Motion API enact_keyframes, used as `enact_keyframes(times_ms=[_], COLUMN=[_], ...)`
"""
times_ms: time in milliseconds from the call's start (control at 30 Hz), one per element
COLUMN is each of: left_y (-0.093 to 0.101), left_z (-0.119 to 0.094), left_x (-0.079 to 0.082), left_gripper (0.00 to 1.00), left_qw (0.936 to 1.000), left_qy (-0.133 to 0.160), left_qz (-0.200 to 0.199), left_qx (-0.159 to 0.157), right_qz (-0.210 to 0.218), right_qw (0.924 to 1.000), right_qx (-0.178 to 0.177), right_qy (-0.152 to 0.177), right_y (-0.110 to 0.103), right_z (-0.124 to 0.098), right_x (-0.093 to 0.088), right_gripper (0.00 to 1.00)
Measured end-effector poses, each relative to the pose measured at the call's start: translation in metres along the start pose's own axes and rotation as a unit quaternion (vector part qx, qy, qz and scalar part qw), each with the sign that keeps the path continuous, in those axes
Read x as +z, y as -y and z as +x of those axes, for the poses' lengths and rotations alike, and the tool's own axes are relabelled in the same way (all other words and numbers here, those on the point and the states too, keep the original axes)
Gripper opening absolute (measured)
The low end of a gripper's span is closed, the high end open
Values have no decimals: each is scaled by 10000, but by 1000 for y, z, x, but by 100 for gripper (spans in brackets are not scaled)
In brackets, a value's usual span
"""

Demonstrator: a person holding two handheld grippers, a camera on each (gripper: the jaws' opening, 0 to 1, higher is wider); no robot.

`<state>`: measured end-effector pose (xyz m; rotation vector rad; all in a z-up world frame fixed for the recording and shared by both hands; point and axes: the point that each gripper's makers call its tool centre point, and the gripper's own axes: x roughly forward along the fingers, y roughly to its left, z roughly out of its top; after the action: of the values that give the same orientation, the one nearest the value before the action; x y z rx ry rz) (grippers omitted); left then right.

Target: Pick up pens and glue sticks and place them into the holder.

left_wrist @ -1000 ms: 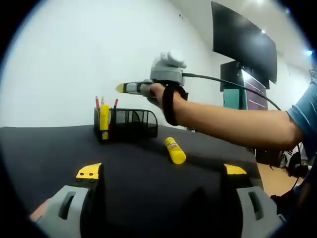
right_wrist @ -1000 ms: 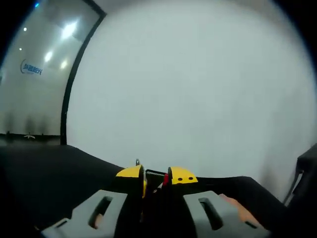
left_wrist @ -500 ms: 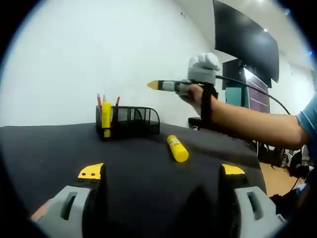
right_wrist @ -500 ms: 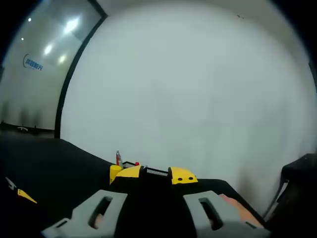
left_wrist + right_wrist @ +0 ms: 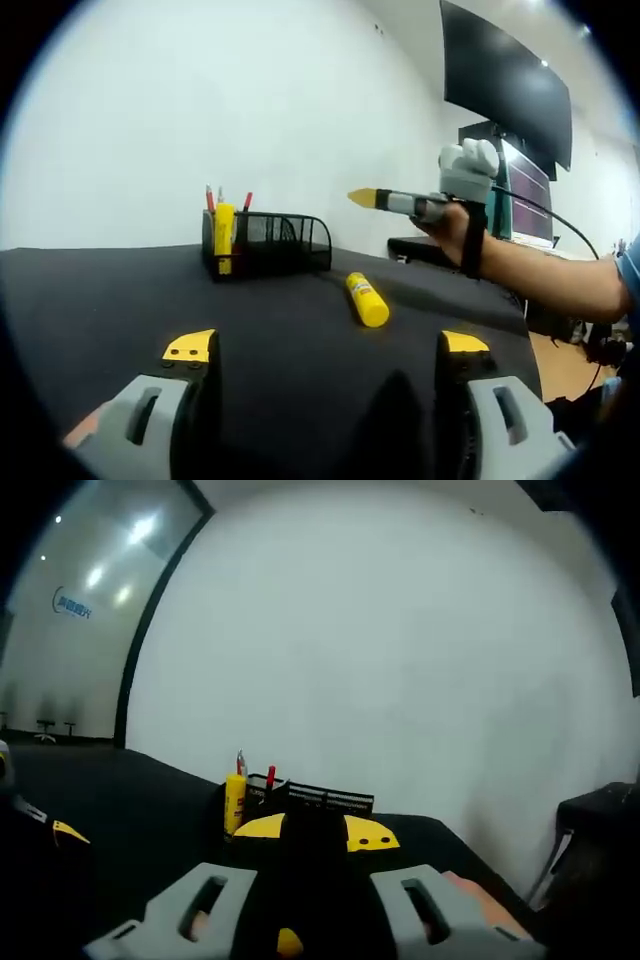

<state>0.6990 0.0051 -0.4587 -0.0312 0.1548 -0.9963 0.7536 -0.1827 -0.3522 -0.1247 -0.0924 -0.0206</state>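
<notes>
Currently the left gripper (image 5: 325, 350) hovers low over the black table (image 5: 120, 300), jaws spread wide with nothing between them. A yellow glue stick (image 5: 366, 299) lies on the table, near the black mesh holder (image 5: 272, 243), which contains an upright yellow glue stick (image 5: 224, 236) and red pens (image 5: 246, 203). The right gripper (image 5: 364, 197), held by a person's hand (image 5: 455, 222), is raised beside the holder; its jaws are set close together, gripping nothing visible.

Grey moulded left gripper (image 5: 325, 352) with yellow-tipped jaws. The right gripper (image 5: 362, 197), grey-bodied with a yellow tip, trails a black cable (image 5: 545, 215). The person wears a black wrist strap (image 5: 471, 236) and a blue short sleeve (image 5: 630, 272).
</notes>
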Motion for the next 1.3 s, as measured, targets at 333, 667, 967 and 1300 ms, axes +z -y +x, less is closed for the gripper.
enact_keyframes(times_ms=[333,667,967,1300], left_y=[-4,-6,-7,-9], left_z=[-1,-1,-2,2], left_x=[1,2,3,-2], left_gripper=[80,80,79,79], left_qw=[9999,9998,9997,9996], left_qy=[45,53,73,-42], left_qz=[-71,-31,33,57], left_qx=[109,195,224,275], right_qz=[139,285,389,277], right_qw=[9998,9990,9983,9987], right_qx=[5,82,126,148], right_qy=[-145,-333,-420,-407], right_y=[2,3,5,2], right_z=[-28,-47,-64,-73], right_x=[-22,-45,-56,-62], right_gripper=[17,18,19,25])
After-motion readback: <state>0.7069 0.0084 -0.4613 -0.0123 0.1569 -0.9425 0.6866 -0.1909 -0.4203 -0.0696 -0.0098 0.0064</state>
